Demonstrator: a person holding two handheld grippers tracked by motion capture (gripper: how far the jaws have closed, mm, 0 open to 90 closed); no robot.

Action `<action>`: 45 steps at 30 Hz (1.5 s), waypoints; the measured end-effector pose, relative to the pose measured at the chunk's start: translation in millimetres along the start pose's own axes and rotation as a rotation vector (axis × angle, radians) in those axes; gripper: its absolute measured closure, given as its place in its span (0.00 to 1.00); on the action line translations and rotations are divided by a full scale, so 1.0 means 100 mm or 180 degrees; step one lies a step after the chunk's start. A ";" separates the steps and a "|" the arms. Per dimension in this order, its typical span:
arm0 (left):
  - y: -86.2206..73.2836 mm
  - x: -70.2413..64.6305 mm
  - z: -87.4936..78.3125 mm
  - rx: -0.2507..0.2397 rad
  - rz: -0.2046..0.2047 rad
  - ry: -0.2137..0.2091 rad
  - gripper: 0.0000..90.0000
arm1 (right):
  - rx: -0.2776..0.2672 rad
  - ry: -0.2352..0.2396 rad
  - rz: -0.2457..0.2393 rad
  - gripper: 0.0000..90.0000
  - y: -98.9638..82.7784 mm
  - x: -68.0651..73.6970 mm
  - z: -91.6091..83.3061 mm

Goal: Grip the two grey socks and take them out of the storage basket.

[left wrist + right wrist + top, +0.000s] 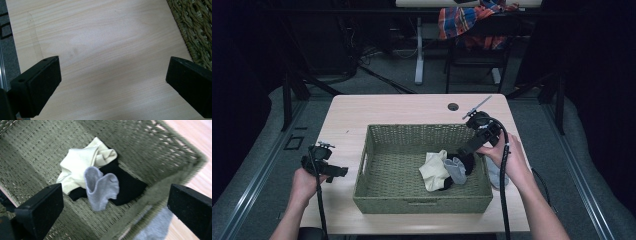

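while the right tongs (466, 148) stand wide with nothing between the pads, they hang over the right rim of the woven basket (377, 197), angled down toward the heap of socks inside, which reads as a hand placed either to pick from the pile or just free of it. a grey sock (101, 186) lies on top of the heap in the basket's right half, folded over itself, resting across a black sock (127, 186) and against a cream sock (77, 166) that spreads toward the basket's middle. another grey sock (156, 226) lies outside on the surface (412, 107), just beside the basket's right wall and partly under the right hand; it probably waits its turn to go in, so the job looks like gathering socks into the basket, partly done.

the left tongs (337, 172) are also wide and hold nothing. they hover over bare wood to the left of the basket, whose weave edges into the corner of the left gripper view, and seem parked there to keep clear of the working hand.

beyond the surface, a plaid cloth (472, 22) is draped over a chair at the back. no brand, label or writing can be read on the socks, the basket or the tongs.
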State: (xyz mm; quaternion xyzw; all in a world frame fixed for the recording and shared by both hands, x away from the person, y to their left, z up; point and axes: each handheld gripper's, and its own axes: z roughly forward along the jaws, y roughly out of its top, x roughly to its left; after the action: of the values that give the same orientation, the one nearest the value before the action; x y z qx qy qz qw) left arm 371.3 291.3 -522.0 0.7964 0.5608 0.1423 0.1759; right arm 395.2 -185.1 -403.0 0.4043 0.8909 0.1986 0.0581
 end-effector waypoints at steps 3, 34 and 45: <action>0.00 0.00 0.00 0.0002 0.0005 -0.0001 0.00 | 0.0025 0.0047 -0.0019 0.02 0.02 0.03 0.08; -0.01 0.00 0.00 0.0008 0.0005 -0.0020 0.00 | 0.1001 0.0132 -0.0171 0.58 0.11 0.23 0.93; 0.02 -0.04 0.00 -0.0014 0.0039 -0.0053 0.00 | 0.1122 0.0130 -0.0179 0.93 0.06 0.28 0.94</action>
State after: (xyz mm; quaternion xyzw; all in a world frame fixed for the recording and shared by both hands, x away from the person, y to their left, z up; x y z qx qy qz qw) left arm 371.6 287.5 -521.4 0.8006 0.5542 0.1380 0.1815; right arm 405.6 -132.3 -485.1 0.3791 0.9239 0.0458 -0.0262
